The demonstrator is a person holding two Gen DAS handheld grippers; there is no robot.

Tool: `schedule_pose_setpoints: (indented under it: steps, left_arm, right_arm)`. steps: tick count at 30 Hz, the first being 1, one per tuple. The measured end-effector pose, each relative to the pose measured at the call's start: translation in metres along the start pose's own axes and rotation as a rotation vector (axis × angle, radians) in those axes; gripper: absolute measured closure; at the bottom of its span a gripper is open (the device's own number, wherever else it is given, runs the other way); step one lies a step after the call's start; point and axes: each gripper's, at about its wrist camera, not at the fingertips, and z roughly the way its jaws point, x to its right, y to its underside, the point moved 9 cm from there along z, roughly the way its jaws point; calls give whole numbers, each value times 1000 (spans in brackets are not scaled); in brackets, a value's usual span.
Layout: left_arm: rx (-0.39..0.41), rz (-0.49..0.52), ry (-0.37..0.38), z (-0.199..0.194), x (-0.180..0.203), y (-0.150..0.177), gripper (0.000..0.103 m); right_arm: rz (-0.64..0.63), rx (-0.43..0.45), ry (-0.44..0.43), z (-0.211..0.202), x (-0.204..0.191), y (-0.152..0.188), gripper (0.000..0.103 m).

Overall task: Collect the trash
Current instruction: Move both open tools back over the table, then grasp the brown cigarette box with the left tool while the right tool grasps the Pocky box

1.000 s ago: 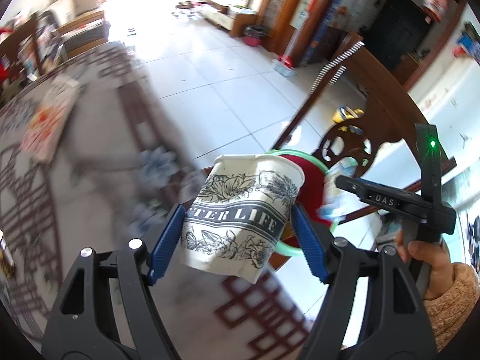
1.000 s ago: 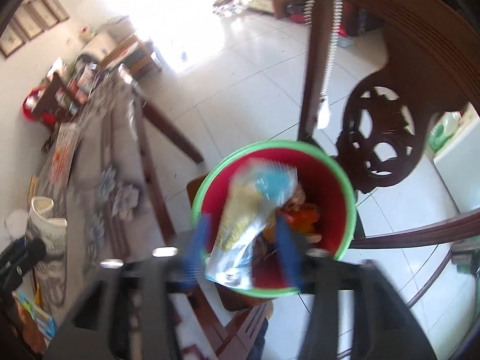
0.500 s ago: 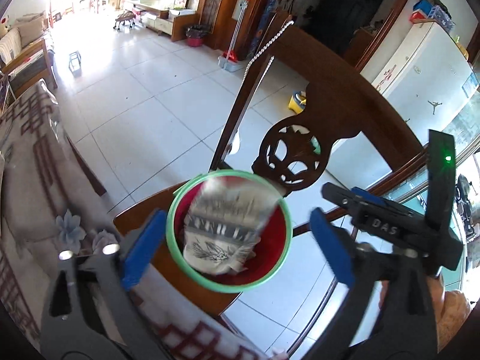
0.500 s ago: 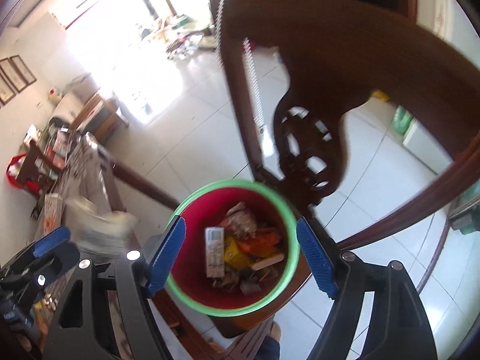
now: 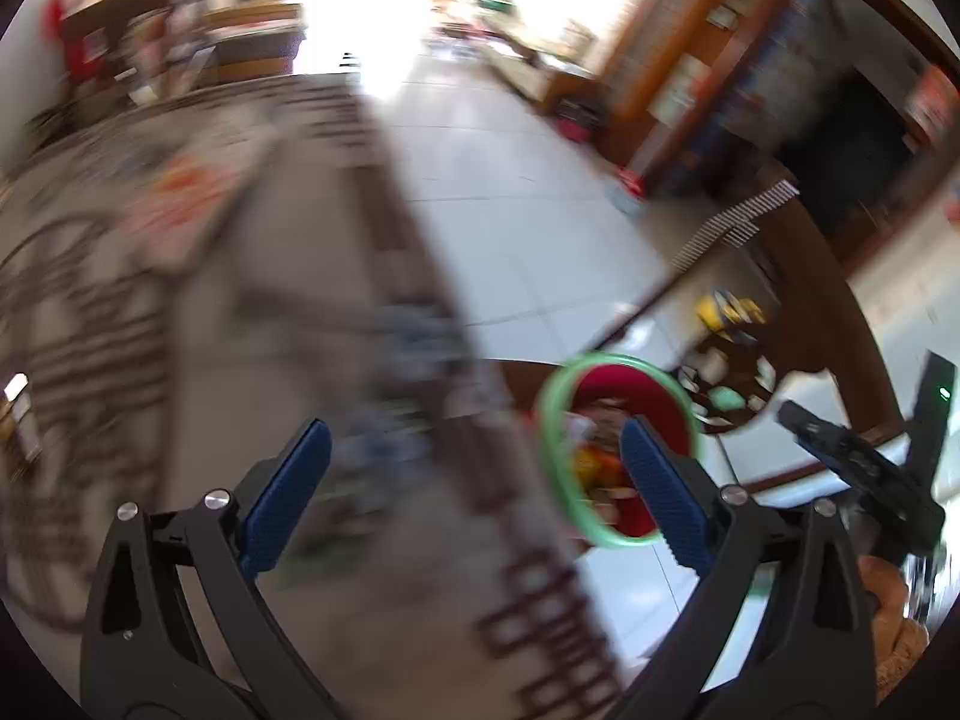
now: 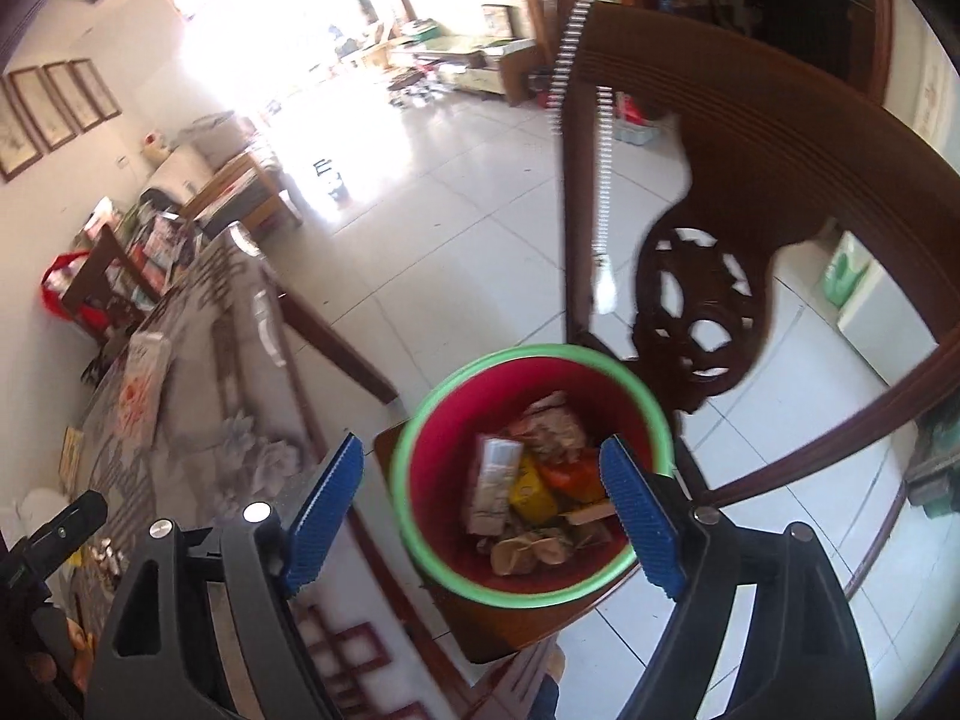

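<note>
A red bin with a green rim (image 6: pixel 420 420) stands on a wooden chair seat beside the table. It holds a small carton (image 6: pixel 495 483), a yellow packet, an orange wrapper and crumpled paper. I cannot pick out the printed paper cup among them. My right gripper (image 6: pixel 480 516) hovers above the bin, its jaws opening with nothing between them. In the blurred left wrist view my left gripper (image 5: pixel 474 498) stands wide open and empty over the table edge. From there the bin (image 5: pixel 555 420) lies to its right.
The carved chair back (image 6: pixel 696 312) rises just behind the bin. The table with its grey patterned cloth (image 6: pixel 180 420) runs along the left and carries a flat printed box (image 6: pixel 141 384). White tiled floor (image 6: pixel 450 210) stretches beyond, with furniture far off.
My left gripper let the paper cup go over the bin, opened wide and swung back left toward the table. My right gripper dropped its packet into the bin and lifted a little.
</note>
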Motion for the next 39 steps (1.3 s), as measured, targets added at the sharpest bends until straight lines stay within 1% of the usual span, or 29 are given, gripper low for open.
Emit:
schedule_pose_setpoints:
  steps: [2,5,9,12,18,20,22,25,27,29,34,35,36,37,38,39]
  left_arm:
    - [13,-47,-48,-10,-32,4,8]
    - [21,-141,-120,-23,-89,16,8]
    - [23,-263,-208,-40,-162,33,8]
    - [25,-351,-260,-54,-215,43,8]
    - [21,-446,-342,-71,-293,60,8]
    - [11,-457,-362,-69,-315,61,8]
    - [-17,-456,-398,-62,-340,61,8]
    - [-46,-466,-391,-49,-362,59,8]
    - [-60,-451,-381,-37,-372,55,8]
    - [-74,-439,-368,-26,-378,49,8]
    - [-51,-448,-321,-16,-384,34,9]
    - [-46,-442,-320,-16,-383,32,11]
    - [-40,-433,-321,-15,-383,30,17]
    - [-40,-426,-322,-14,-384,29,27]
    - [-45,-421,-318,-12,-384,31,34]
    - [-52,-421,-312,-10,-385,33,50]
  right_arm:
    - [-43,-13,-28,2,-28,7,23]
    - [-101,-32,-52,4,-62,19,23]
    - [-147,-67,-73,12,-97,36,22]
    - [-181,-88,-81,16,-122,49,22]
    - [-212,-113,-92,27,-168,71,20]
    - [-211,-128,-96,33,-181,78,20]
    - [-206,-151,-96,42,-195,87,20]
    - [-223,-175,-102,52,-223,96,20]
    - [-262,-186,-104,60,-248,97,20]
    - [-273,-198,-117,67,-268,96,20]
    - [-336,-217,-140,85,-321,99,19]
    - [-349,-225,-145,89,-331,101,19]
    - [-363,-236,-152,94,-341,104,19]
    - [-375,-244,-156,97,-348,107,19]
    - [-385,-253,-159,100,-354,110,19]
    - [-399,-268,-161,104,-361,114,19]
